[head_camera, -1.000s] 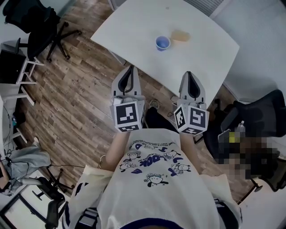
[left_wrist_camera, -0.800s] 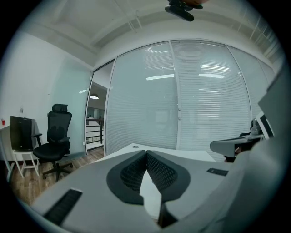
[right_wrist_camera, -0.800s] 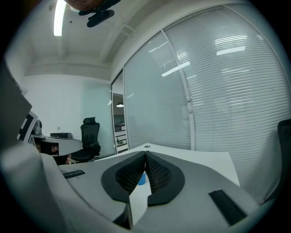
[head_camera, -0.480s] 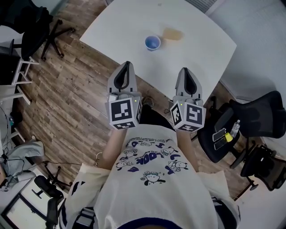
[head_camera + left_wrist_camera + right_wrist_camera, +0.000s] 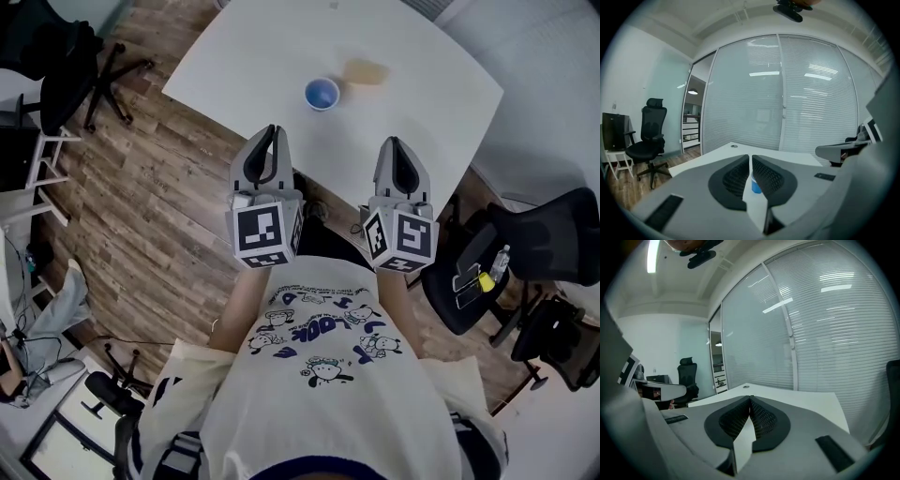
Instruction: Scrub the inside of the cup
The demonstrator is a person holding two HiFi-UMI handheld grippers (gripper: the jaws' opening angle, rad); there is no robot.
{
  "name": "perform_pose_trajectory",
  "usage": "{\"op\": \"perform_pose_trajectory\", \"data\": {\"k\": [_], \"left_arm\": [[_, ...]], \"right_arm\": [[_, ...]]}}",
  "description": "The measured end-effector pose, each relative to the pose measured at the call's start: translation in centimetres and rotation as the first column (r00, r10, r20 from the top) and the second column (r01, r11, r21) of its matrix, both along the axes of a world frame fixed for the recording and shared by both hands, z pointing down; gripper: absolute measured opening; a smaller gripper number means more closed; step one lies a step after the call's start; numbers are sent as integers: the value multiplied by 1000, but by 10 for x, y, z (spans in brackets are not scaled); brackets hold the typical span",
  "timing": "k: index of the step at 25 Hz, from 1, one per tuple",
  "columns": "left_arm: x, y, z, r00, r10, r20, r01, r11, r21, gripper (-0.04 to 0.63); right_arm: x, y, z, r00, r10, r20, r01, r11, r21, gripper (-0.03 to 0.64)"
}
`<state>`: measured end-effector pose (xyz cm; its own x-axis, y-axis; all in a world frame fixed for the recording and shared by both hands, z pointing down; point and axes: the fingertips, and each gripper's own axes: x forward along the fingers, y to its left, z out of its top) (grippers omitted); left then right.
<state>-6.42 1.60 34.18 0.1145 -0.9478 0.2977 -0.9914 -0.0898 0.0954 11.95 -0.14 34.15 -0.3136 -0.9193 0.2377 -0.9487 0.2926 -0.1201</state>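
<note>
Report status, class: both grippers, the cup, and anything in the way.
Left gripper empty, jaws just cracked open; right gripper shut, empty. Blue cup upright on white table, untouched, tan pad beside it. Nothing between grippers and cup.

Our left gripper (image 5: 272, 131) at 11 o'clock, jaws just easing apart, empty, our right gripper (image 5: 395, 142) at 1 o'clock, jaws together

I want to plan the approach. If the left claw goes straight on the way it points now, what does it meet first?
Probably the blue cup on the white table: it shows in the slit of the left claw, which has just been opening, empty. Depth is unclear.
</note>
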Motion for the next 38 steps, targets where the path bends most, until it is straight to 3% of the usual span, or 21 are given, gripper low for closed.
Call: {"op": "perform_pose_trajectory", "data": {"k": [13, 25, 32, 38], "left_arm": [[9, -42, -4, 997, 78, 2, -78, 997, 2, 46], [-11, -88, 27, 995, 100, 12, -99, 992, -80, 46], [-30, -116, 71, 995, 101, 16, -97, 980, -173, 46], [-43, -132, 77, 994, 105, 19, -100, 977, -190, 46]], "right_arm": [[14, -27, -7, 998, 52, -37, -52, 999, 9, 28], [-5, -81, 28, 996, 26, -91, -33, 997, -76, 63], [-20, -113, 73, 987, -41, -153, 16, 987, -158, 123], [-30, -125, 86, 950, -144, -278, 87, 974, -209, 130]]}}
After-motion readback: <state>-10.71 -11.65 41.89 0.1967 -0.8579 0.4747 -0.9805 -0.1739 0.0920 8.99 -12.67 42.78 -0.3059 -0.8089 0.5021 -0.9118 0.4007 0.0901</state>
